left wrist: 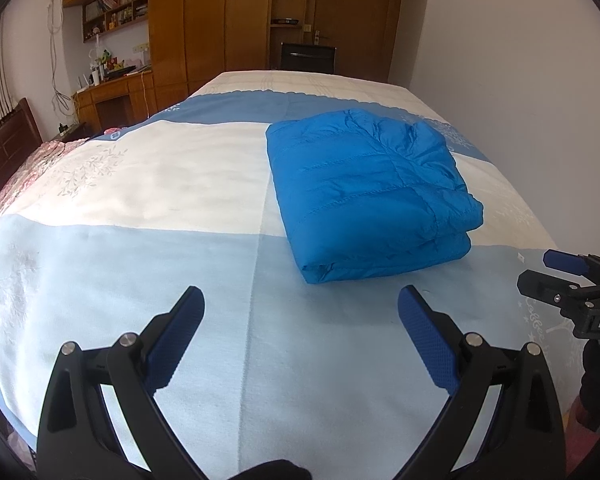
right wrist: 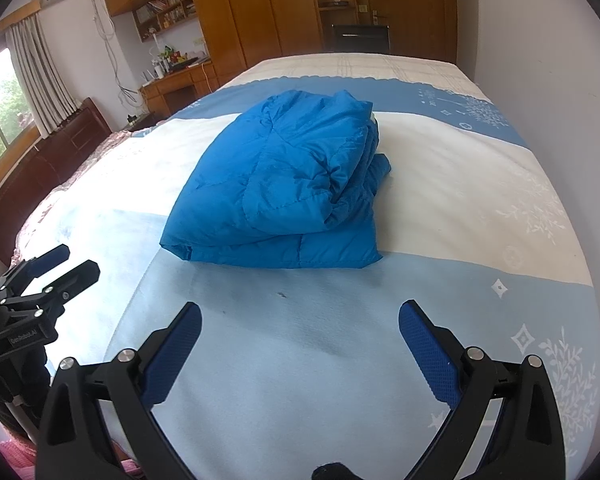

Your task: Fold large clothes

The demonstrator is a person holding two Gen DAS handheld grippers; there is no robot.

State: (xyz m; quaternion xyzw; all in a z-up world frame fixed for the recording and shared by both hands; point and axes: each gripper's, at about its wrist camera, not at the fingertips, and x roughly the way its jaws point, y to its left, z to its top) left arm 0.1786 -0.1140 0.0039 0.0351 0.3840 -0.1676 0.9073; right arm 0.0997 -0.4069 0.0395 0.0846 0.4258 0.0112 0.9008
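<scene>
Quilted jacket (left wrist: 364, 196) — slightly glossy; bedspread (left wrist: 140, 264) — matt cloth.

- Jacket (left wrist: 364, 192): bright blue, quilted.
- Bedspread (left wrist: 160, 208): pale blue, white and mid-blue blocks, with white sprigs and snowflakes.
- Left tool (left wrist: 300, 336) and right tool (right wrist: 300, 352): black, blue pads.
- Wardrobe (left wrist: 204, 20): orange-brown wood.

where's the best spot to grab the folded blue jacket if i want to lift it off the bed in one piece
Probably the near folded edge of the blue jacket, coming in low from the front. The layers stack flush there, so one pinch can catch them all; the right side shows loose, bunched folds that could spill open. Both the left hand-held gripper and the right hand-held gripper are open, facing that edge over the bed.
</scene>
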